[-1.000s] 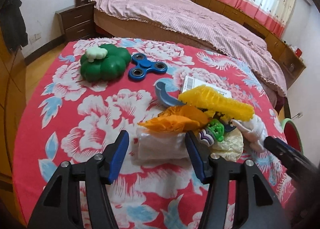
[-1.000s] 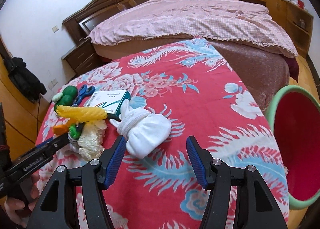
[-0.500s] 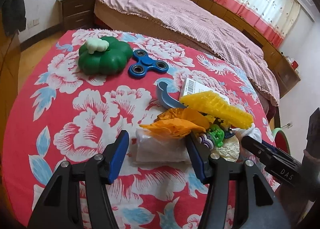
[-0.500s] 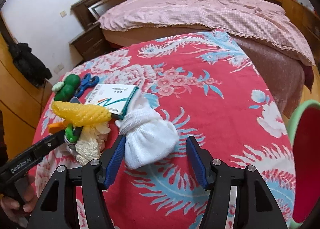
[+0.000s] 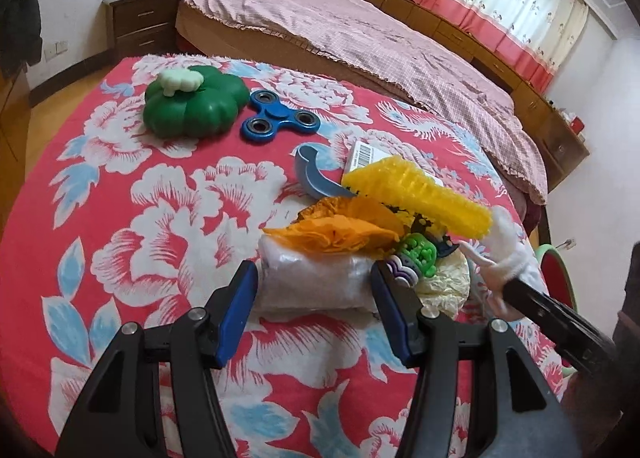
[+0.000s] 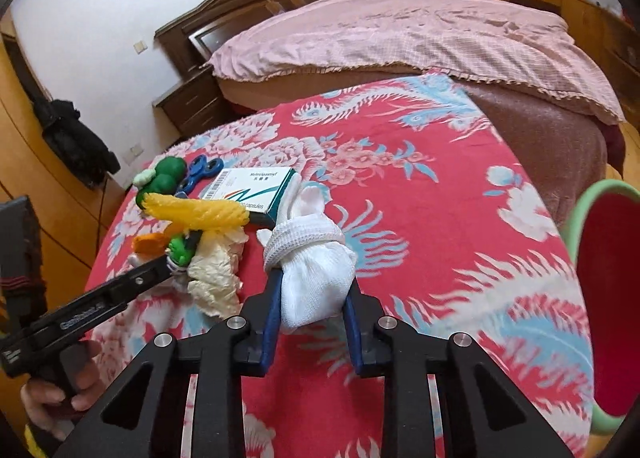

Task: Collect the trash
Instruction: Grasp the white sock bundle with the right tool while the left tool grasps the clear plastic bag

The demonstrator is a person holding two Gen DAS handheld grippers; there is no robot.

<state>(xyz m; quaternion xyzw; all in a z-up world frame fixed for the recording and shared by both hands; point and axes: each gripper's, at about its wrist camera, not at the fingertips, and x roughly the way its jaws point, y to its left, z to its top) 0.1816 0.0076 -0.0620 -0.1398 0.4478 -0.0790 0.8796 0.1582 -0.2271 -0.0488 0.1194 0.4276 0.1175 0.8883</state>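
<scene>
On the red flowered tablecloth (image 5: 160, 218) lies a clear plastic packet (image 5: 316, 282) under crumpled orange paper (image 5: 336, 234). My left gripper (image 5: 312, 274) is shut on the packet, one blue pad at each end. Its black finger (image 6: 152, 274) reaches into the pile in the right wrist view. A white cloth bundle (image 6: 316, 282) lies to the right of the pile. My right gripper (image 6: 314, 278) has this bundle between its pads, and its jaws are closing and squeezing it. In the left wrist view the white bundle (image 5: 504, 254) shows at that gripper's black finger (image 5: 532, 298).
The pile also holds a yellow spiky toy (image 5: 416, 194), a small green toy (image 5: 418, 256) and cream crumpled paper (image 6: 216, 274). A medicine box (image 6: 256, 190), a blue spinner (image 5: 280, 122) and a green pumpkin shape (image 5: 192, 102) lie behind. A red bin with a green rim (image 6: 608, 298) stands right of the table.
My right gripper moved forward over the white bundle and its jaws closed in on it. The left gripper tilted a little, with the packet still between its pads.
</scene>
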